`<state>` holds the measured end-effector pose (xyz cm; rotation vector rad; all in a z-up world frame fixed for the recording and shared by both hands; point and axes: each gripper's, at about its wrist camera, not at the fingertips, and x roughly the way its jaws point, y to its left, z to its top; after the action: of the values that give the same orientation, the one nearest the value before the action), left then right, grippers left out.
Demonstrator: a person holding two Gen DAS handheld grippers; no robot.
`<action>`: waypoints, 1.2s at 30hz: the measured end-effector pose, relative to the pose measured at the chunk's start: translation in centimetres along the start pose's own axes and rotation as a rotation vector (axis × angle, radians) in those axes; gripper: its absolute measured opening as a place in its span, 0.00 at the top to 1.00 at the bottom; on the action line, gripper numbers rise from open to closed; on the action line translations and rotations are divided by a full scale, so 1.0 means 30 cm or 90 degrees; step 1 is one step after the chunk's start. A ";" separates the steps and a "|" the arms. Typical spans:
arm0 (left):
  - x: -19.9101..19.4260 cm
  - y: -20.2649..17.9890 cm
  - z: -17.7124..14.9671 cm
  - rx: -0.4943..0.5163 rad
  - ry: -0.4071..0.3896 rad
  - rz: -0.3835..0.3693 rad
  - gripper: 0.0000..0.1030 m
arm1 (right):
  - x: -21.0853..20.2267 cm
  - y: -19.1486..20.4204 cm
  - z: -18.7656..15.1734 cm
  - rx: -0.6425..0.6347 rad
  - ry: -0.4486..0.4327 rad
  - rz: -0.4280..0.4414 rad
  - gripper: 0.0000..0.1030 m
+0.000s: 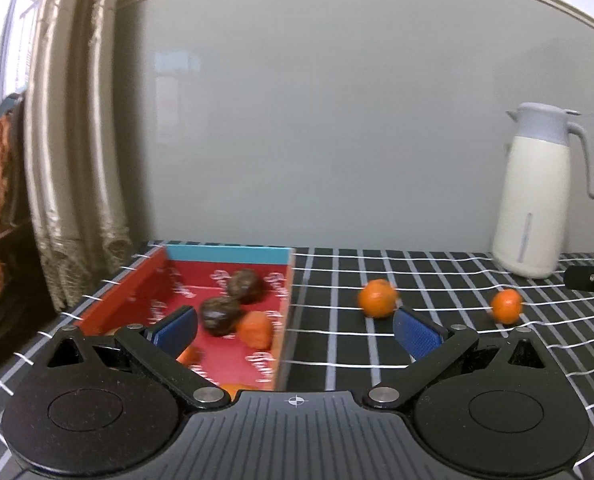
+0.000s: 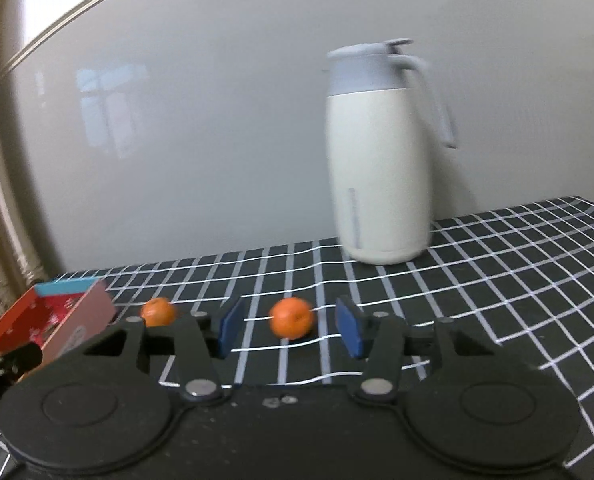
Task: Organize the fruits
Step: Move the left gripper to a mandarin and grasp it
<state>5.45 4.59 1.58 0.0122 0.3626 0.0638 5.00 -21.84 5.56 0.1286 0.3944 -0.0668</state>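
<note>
Between right gripper [image 2: 291, 330] pads, tangerine [image 2: 291, 317], untouched

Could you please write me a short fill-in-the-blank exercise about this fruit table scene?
1. Outside the red box, ____ oranges lie on the checked cloth.
2. The two dark fruits lie inside the ____.
3. The white jug stands ____.
4. An orange lies ahead of the right gripper, whose jaws are ____.

Missing words: two; box; upright; open

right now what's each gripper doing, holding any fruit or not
Left gripper: open wide, holding nothing.
Right gripper: open, holding nothing; an orange on the table lies ahead between its fingers, untouched.
</note>
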 end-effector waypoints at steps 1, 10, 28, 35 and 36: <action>0.004 -0.018 -0.001 -0.001 0.001 -0.008 0.00 | 0.000 -0.014 -0.002 0.004 -0.002 -0.008 0.51; 0.060 -0.191 -0.001 0.016 0.003 -0.051 0.00 | 0.006 -0.104 -0.022 -0.030 0.002 -0.061 0.50; 0.185 -0.639 0.027 0.063 0.036 -0.123 0.13 | 0.015 -0.370 -0.035 -0.018 0.011 -0.171 0.47; 0.304 -0.707 0.005 0.055 0.092 -0.110 0.26 | 0.047 -0.467 -0.017 0.007 0.014 -0.192 0.47; 0.321 -0.712 0.004 0.053 0.099 -0.113 0.26 | 0.053 -0.478 -0.013 0.012 0.015 -0.194 0.47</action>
<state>15.76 -16.11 -2.22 0.0571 0.5197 -0.1268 5.03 -36.03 2.97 0.0864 0.4349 -0.3694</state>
